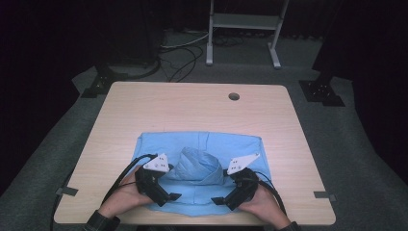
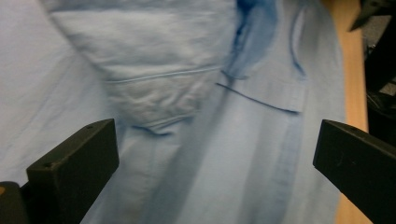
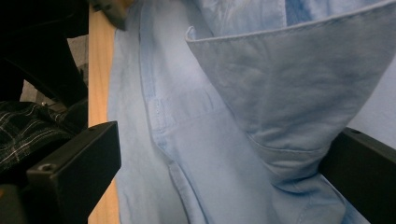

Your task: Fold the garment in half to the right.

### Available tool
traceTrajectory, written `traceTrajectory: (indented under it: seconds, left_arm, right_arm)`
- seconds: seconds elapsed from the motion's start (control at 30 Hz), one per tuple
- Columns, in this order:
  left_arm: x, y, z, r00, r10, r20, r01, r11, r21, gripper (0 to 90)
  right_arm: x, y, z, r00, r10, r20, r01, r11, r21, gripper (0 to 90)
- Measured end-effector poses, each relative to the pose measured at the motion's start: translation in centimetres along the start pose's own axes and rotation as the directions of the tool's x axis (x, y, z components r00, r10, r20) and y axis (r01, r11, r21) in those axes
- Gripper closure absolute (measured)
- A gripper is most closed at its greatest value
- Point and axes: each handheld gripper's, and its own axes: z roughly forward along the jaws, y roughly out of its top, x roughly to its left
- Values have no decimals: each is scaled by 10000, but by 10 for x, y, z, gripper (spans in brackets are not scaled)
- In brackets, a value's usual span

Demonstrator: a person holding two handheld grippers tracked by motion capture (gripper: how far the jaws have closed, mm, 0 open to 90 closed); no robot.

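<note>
High view: folded light-blue cotton shirt (image 1: 199, 168) lies flat on near half of pale wooden tabletop (image 1: 192, 106), collar standing up at its middle. Left claw (image 1: 168, 197) and right claw (image 1: 219, 201) sit on the near hem, either side of the collar, tips pointing inward.
Left gripper view: jaws spread wide, nothing between them; shirt placket and a cuff-like fold below.
Right gripper view: jaws released too, wide apart; collar flap (image 3: 289, 88) hangs near the right jaw, tabletop edge at left.
Handling: light, soft, limp, sags once lifted; not fragile.
Grip point: pinch stitched hem or collar band, both layers.
</note>
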Motion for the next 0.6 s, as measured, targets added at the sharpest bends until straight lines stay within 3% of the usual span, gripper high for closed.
traceTrajectory:
  seconds: [0.17,0.47,0.6]
  left_arm:
    - [1,-5,7,9998,9,186,-18,9988,485,0]
    - [-15,-13,2,9978,8,663,-36,9991,429,0]
    - [-24,-22,2,9941,17,1088,-77,9985,550,0]
  right_arm:
    - [3,0,2,10000,-57,-59,57,10000,76,0]
    - [11,-5,0,9997,-54,-244,55,10000,33,0]
    - [15,-7,0,9993,-92,-361,93,9999,42,0]
